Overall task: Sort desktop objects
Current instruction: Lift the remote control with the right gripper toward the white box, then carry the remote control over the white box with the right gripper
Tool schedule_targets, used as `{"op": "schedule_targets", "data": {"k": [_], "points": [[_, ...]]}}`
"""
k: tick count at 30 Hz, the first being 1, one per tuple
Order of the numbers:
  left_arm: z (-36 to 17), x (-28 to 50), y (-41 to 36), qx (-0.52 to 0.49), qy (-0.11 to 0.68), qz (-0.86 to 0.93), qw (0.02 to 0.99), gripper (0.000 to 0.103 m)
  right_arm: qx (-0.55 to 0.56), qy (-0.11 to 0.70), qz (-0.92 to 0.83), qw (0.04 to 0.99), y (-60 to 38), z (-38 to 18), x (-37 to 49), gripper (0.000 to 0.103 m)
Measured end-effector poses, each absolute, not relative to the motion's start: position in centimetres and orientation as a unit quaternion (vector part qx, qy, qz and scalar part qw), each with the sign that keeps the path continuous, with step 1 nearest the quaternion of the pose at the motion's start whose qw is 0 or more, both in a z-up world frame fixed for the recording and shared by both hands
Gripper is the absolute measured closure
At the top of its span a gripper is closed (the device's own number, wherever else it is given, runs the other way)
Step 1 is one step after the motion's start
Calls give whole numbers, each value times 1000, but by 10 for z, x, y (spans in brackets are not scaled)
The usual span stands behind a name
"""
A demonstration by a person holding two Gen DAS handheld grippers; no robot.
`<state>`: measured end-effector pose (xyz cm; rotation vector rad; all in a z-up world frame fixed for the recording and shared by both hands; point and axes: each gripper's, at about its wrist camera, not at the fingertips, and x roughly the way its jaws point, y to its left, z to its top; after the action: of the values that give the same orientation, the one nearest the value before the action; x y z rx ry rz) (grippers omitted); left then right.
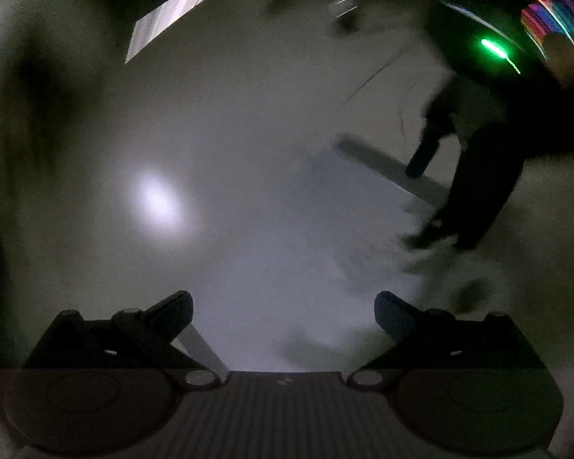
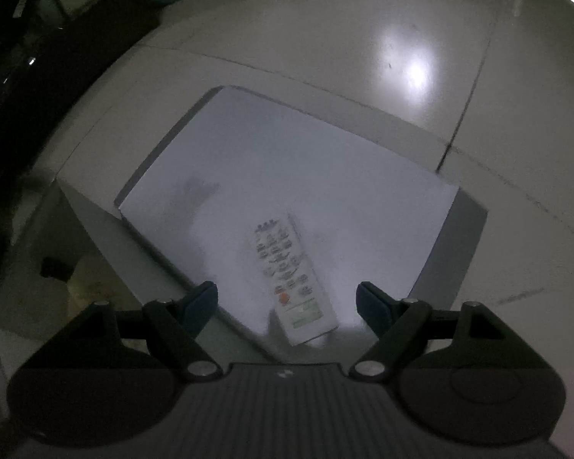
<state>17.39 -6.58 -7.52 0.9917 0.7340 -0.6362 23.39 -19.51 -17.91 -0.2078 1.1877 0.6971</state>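
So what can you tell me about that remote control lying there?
The remote control is a slim white rectangle, plastic by the look of it, with rows of small dark buttons, one orange button and a pale panel near its closer end. It lies flat, face up, near the front edge of a white tabletop, angled slightly. Nothing touches it: the right gripper hangs open above it, fingers clear on either side.

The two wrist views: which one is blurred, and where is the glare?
Left wrist view: dim and heavily motion-smeared, a round glare spot on the pale surface, a green light streaked. Right wrist view: dim but sharper; the white rectangular remote control has readable buttons, and glare falls on the glossy tiled floor.
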Motion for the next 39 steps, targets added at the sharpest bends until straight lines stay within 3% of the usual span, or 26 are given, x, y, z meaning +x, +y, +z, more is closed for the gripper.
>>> {"op": "schedule_targets", "data": {"k": [2,5,8,13,22,36,39], "points": [[-92,176,-68,517,263,-340,740,2,-114,539,331,766,-195,-182,235,23],[-126,196,-72,545,233,-371,715,10,-145,532,343,760,-194,-190,236,30],[-164,212,-84,536,255,-421,686,19,-182,533,349,749,-187,-201,239,40],[-217,217,-89,532,307,-504,607,28,-191,568,370,710,-172,-223,251,40],[-239,232,-93,507,348,-548,566,39,-218,587,392,674,-153,-244,258,40],[-263,222,-111,527,346,-573,524,40,-241,587,390,667,-167,-274,252,40],[-266,226,-112,529,345,-570,525,46,-249,581,391,669,-170,-275,250,41]]}}
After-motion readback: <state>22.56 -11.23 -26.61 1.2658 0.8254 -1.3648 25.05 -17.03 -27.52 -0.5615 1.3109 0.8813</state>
